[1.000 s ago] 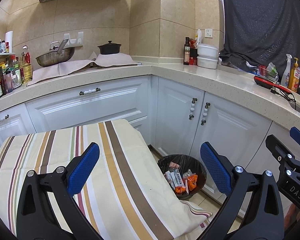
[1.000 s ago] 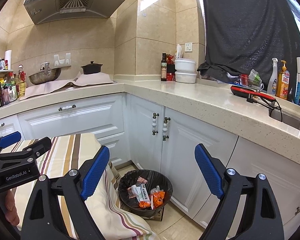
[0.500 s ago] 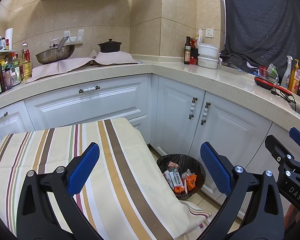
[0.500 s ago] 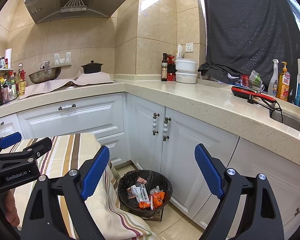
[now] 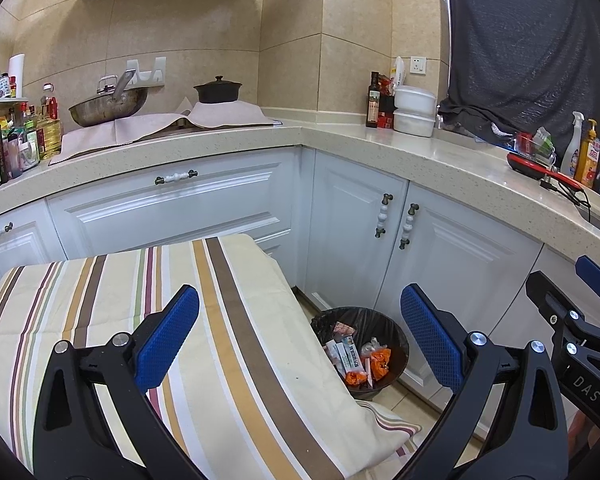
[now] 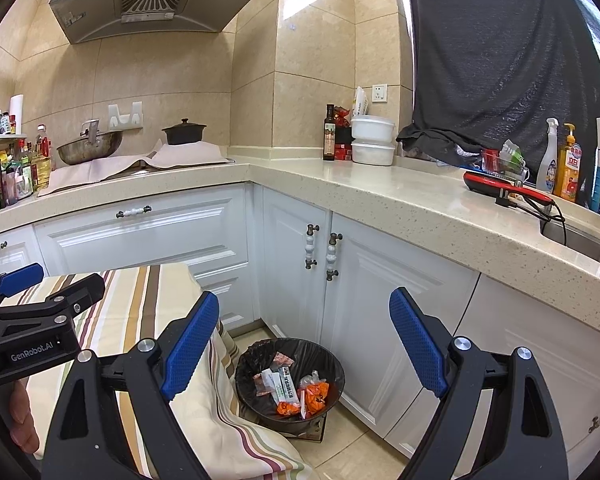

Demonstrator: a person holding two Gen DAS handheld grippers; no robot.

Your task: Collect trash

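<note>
Black liner rimmed the trash bin (image 6: pixel 290 384) down on the floor in the corner where the two runs of white cabinets (image 6: pixel 148 236) met, and the trash (image 6: pixel 296 390) lay inside it: orange wrappers, white packets, a reddish scrap, too jumbled to count. The left gripper (image 5: pixel 300 340) hung with its jaws spread wide and nothing between them; the right gripper (image 6: pixel 304 340) likewise, jaws released and bare. Two grippers, then, side by side and both aimed toward the bin. A striped cloth (image 5: pixel 180 320) covered the tabletop beneath them, its corner draping down just beside the bin and hiding part of the near rim in the left wrist view. Behind ran the stone counter (image 6: pixel 380 192): one wok (image 6: pixel 90 152) and one black pot (image 6: pixel 184 134) on a pale cloth under the range hood (image 6: pixel 152 4), one dark bottle (image 6: pixel 329 132), two white lidded tubs (image 6: pixel 372 140) stacked, one red-handled tool (image 6: pixel 504 190) with a cord. A dark cloth (image 6: pixel 500 60) hung over the window. Two cabinet door handles (image 6: pixel 322 252) stood above the bin.
</note>
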